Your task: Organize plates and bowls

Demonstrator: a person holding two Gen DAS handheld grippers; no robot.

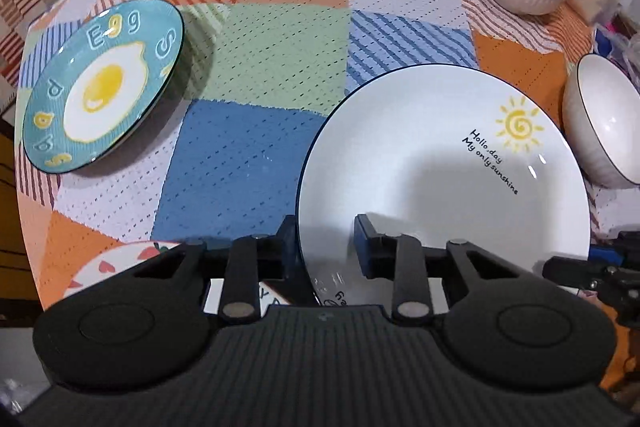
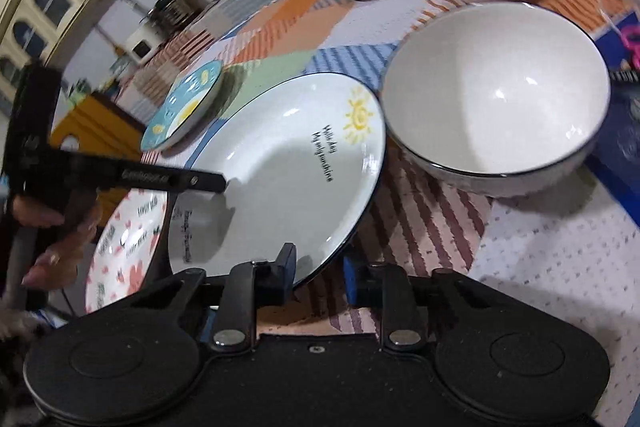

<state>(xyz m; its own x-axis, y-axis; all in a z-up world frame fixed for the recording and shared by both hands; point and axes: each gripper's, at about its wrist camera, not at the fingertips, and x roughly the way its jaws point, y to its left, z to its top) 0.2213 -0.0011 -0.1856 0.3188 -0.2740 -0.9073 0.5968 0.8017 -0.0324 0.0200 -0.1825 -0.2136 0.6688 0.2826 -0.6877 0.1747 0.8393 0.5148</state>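
The left gripper [image 1: 324, 247] straddled the near rim of the white sun plate [image 1: 444, 163], one finger outside the rim and one over the plate's inner face; the gap between them looked wider than the rim, so whether it truly pinched the plate cannot be told. The plate sat tilted near the table's near edge, overlapping a pink-patterned plate [image 2: 128, 247] beneath it. The right gripper [image 2: 320, 275] hung partly open at the plate's other near rim, with one finger against the edge and the other over the striped patchwork tablecloth [image 2: 540, 267], holding nothing. A white bowl [image 2: 496, 99] stood just beside the plate toward the table's right edge, two more bowls lay toward the far edge, and the blue egg plate [image 1: 102, 85] rested tilted near the left edge. The risk seemed to lie in the shallow hold: glazed ceramic pinched only at its rim could slip or pivot, dropping onto the pink plate or knocking the neighbouring bowl.
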